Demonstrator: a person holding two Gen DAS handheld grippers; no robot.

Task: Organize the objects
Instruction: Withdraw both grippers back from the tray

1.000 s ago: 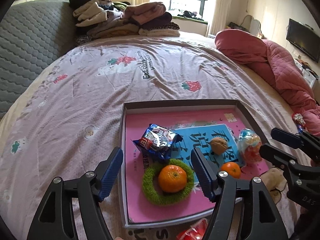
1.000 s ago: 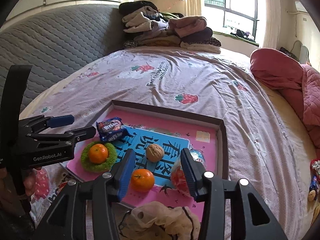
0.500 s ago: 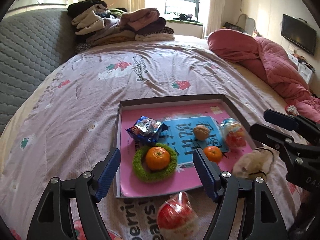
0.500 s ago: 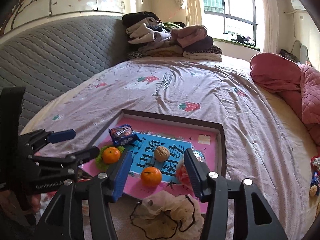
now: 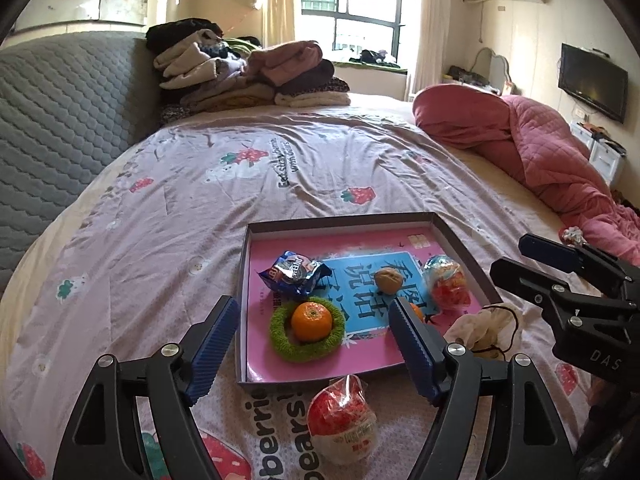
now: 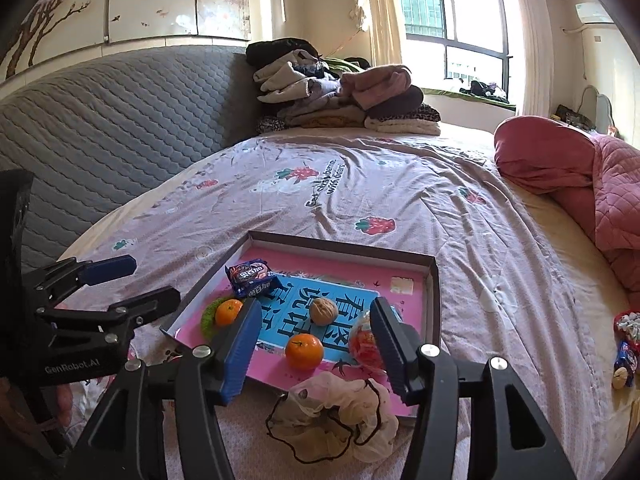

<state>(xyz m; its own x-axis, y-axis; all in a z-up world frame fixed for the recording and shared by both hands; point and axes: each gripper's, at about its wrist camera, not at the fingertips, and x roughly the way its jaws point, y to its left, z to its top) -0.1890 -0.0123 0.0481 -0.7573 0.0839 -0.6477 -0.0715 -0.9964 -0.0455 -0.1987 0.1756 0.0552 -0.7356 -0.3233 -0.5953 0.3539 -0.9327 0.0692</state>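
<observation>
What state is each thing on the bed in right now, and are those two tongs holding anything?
Left tongs: open, holding nothing.
Right tongs: open, holding nothing.
Tray: flat on the bed.
Orange: sitting in the green ring.
Walnut: loose in the tray.
Cookie packet: sealed.
Red snack bag: outside the tray.

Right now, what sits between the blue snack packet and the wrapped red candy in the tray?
A walnut, on the blue label, plain in the right wrist view between packet and candy.
</observation>
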